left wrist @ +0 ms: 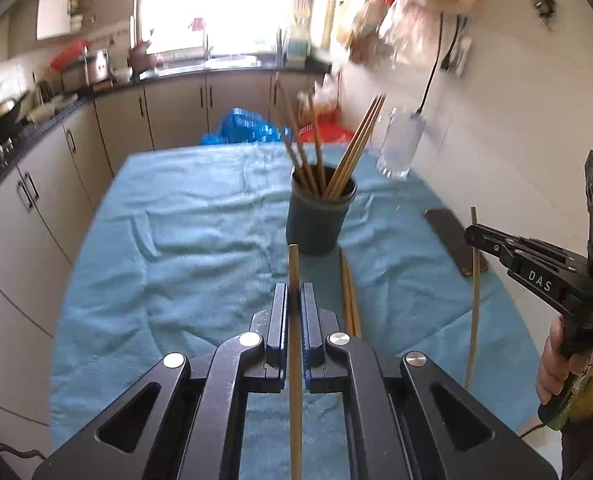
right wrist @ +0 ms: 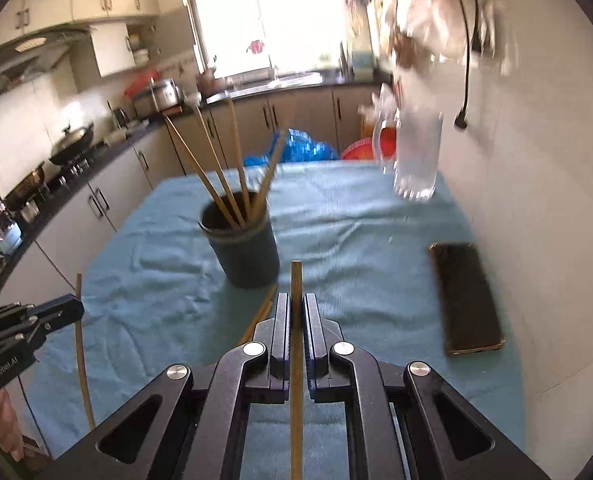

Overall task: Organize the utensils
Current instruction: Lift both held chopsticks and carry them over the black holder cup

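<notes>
On the bench: a blue cloth [left wrist: 200,240] covered the top, rumpled in places.
Left tool [left wrist: 294,304]: jaws pressed together on a single wooden chopstick [left wrist: 294,264], which ran straight along the gap and poked out past the tips; the stick was clear of the cloth.
Right tool [right wrist: 295,312]: likewise pinching one chopstick, the second chopstick [right wrist: 296,280], its end standing out ahead of the tips. From the left view that tool [left wrist: 472,234] sat off to the right, stick [left wrist: 474,300] hanging down through it, a hand [left wrist: 556,364] around the grip.
Holder: dark cup [left wrist: 320,216] upright near the middle of the cloth, ahead of both tools, already bristling with several chopsticks [left wrist: 356,148] leaning out to either side.
Loose sticks: a pair of chopsticks [left wrist: 349,296] lay flat on the cloth just in front of the cup, between the two tools.
Right edge: a dark flat rectangular object [right wrist: 466,296] lay on the cloth near the wall; could not tell what it was.
Far right corner: a clear glass [right wrist: 416,160], blurred.
Beyond the bench: blue plastic bag [left wrist: 244,126] and something red [left wrist: 324,134], kitchen cabinets [left wrist: 176,116] and a bright window [left wrist: 216,4] behind.
</notes>
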{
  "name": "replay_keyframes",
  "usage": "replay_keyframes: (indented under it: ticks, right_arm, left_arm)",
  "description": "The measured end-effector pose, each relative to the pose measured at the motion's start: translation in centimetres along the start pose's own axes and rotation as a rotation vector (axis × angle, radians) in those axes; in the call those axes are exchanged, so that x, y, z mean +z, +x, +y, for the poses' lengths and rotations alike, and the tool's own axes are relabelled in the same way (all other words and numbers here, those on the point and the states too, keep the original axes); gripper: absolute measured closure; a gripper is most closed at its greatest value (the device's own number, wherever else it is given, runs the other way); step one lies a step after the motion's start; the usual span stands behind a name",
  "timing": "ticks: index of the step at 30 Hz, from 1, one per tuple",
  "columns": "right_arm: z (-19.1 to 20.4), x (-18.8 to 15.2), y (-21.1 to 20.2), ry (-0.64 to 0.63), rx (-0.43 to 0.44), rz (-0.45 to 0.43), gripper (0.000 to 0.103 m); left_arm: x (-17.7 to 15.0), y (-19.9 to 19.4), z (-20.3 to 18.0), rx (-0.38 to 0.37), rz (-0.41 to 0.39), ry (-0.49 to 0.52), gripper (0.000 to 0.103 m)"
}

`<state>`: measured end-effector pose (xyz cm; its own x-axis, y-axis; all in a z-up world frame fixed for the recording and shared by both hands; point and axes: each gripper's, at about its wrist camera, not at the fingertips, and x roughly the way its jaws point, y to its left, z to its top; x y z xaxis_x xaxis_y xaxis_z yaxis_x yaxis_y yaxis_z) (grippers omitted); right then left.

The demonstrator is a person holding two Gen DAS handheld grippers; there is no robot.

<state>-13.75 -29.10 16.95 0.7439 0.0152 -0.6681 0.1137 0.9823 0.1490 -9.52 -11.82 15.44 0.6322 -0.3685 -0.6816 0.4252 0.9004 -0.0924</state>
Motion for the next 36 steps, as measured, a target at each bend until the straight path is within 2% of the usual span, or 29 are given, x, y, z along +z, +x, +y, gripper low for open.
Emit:
replay_keyframes:
  ticks: [4,9,20,27,36]
  right_arm:
    - [0.6,-0.4,-3.3,-0.013,0.007,-0.051,0.097]
    - [0.5,-1.2,-6.0,-0.018,0.014,-0.092,0.097]
    - [1.1,-2.0,-10.1,-0.031,0.045,-0.152,0.097]
    - [1.2,-1.2,-10.8,-0.033,0.052,-0.174,0.097]
    - [1.7,2.8,-10.3,-0.039,0.060,-0.218,0.097]
  left_arm:
    - [-0.6,-3.3,-0.9,0.014,-0.067,0.027,0.098]
    - [-1.7,-6.1,-1.7,0.016,-0.109,0.046,0.098]
    - [-2.6,-9.5,-2.5,0.027,-0.159,0.052,0.098]
    - [-1.3,-10.2,-2.6,0.016,-0.183,0.041,0.098]
    - [3.8,-9.7,-2.6,0.022,-0.220,0.051,0.098]
